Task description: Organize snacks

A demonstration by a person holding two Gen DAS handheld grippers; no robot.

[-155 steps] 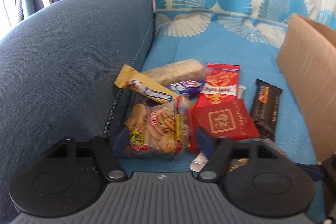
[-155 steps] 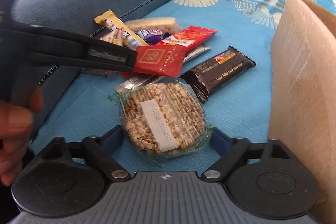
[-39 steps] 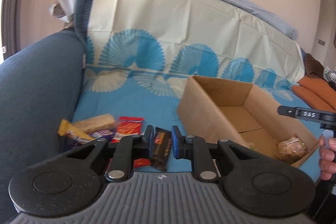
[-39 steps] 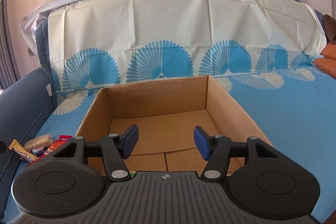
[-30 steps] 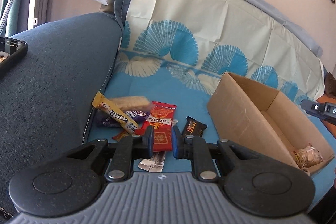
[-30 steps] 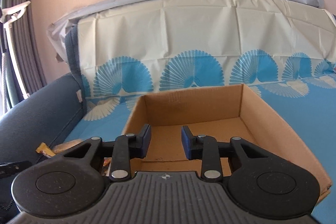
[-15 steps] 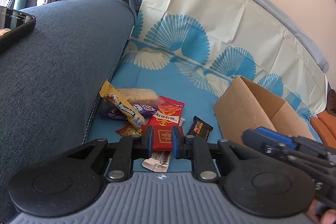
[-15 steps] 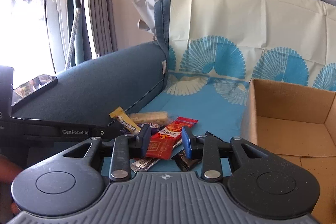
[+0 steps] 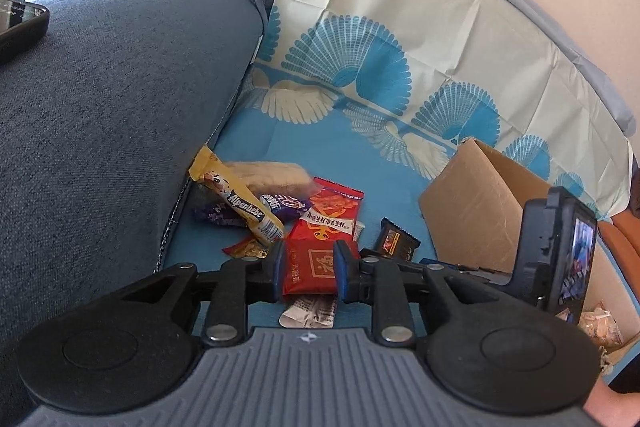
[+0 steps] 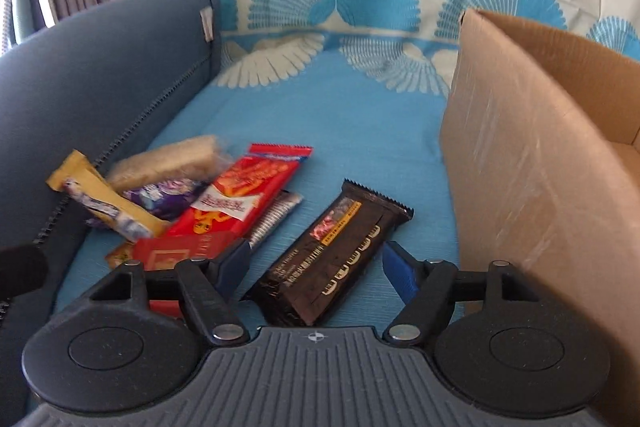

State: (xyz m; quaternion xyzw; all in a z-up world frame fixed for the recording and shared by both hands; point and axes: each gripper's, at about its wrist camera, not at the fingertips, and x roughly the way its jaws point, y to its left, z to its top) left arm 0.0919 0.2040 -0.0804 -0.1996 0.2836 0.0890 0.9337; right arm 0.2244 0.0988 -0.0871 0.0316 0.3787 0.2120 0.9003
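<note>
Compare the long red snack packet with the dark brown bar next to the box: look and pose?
The long red printed snack packet is bright red with a white label; the dark brown wrapped bar is near black with gold print. The packet lies in the pile, overlapping other snacks; the bar lies alone, between the open fingers of the right hand-held gripper. Both lie flat on the blue sofa cover, angled alike.

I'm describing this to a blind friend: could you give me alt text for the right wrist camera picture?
The open right gripper hovers with its blue fingers either side of a dark brown chocolate bar lying on a blue patterned sofa cover. To the left sits a pile of wrapped snacks against a blue sofa arm; a cardboard box stands on the right.
</note>
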